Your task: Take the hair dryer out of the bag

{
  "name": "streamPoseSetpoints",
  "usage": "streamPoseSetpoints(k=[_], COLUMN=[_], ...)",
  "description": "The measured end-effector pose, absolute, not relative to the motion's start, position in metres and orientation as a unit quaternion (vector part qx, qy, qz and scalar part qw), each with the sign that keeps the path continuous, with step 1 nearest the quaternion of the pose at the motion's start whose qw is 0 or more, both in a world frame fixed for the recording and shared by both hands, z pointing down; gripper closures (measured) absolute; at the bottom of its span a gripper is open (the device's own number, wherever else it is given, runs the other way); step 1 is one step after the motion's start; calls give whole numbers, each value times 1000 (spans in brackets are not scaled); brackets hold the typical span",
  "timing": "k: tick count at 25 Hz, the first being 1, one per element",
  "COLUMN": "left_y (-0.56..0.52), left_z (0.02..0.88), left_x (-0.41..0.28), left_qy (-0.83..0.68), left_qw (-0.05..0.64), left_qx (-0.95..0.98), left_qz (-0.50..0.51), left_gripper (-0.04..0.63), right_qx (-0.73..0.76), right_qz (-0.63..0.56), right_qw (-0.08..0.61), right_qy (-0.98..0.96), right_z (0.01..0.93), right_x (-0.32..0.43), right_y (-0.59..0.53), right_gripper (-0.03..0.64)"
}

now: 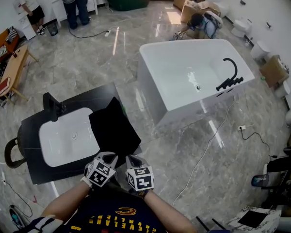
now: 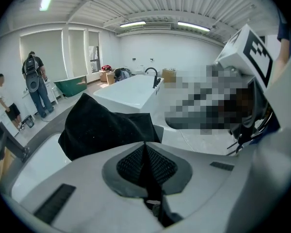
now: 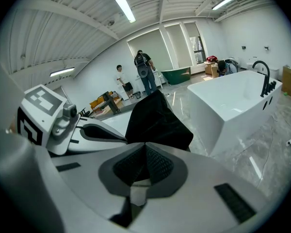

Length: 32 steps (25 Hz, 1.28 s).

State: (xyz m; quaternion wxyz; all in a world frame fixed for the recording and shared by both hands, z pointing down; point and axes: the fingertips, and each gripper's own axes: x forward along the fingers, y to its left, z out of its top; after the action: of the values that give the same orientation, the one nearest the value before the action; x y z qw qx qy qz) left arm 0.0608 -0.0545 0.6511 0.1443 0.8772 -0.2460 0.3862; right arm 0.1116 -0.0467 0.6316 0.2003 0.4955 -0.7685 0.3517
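A black cloth bag (image 1: 114, 127) lies on the dark counter (image 1: 43, 171), partly over the white basin (image 1: 63, 140), with one corner standing up. My left gripper (image 1: 109, 158) and right gripper (image 1: 132, 159) sit side by side at its near edge. In the left gripper view the jaws (image 2: 145, 147) are shut with black fabric pinched between the pads, and the bag (image 2: 106, 127) rises just beyond. In the right gripper view the jaws (image 3: 145, 147) are shut at the bag's (image 3: 155, 118) lower edge. No hair dryer shows.
A black faucet (image 1: 52, 106) stands at the basin's far left. A large white bathtub (image 1: 194, 76) sits to the right across a strip of marble floor, with a cable (image 1: 203, 154) trailing beside it. Two people (image 1: 75, 4) stand far back.
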Motion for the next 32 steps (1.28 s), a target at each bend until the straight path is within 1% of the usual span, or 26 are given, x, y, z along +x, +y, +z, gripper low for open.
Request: streamPoseSetpoints(k=[12,21,26,29,30,31,32], left_y=[-100,-129,-123,-119,-119,-120,-120], left_z=[595,587,581,580,580,580,580], left_x=[44,18,27,33,33,33,33], left_qy=[-289,-320,-301,-289,-288,-286,-285], left_qw=[150,151,155,174,179,182,182], left_qx=[890,885,899,907,908,908,909], left_qz=[319,303,277,253,248,245,243], left_gripper=[584,583,584,583,583,583,583], right_qx=[483,485,472,473,475,476,475], right_qz=[351,354,361,360,360,363,369], right_qw=[210,219,239,256,262,267,269], right_qy=[-775,-769,-768,-762,-759,-755,-752], right_z=[633,637,646,651,654,656,659], right_x=[92,83,78,77,78,79,80], right_y=[-61,-69,-74,-81,-84,-86,-88], right_gripper=[609,609,609,607,592,562,552])
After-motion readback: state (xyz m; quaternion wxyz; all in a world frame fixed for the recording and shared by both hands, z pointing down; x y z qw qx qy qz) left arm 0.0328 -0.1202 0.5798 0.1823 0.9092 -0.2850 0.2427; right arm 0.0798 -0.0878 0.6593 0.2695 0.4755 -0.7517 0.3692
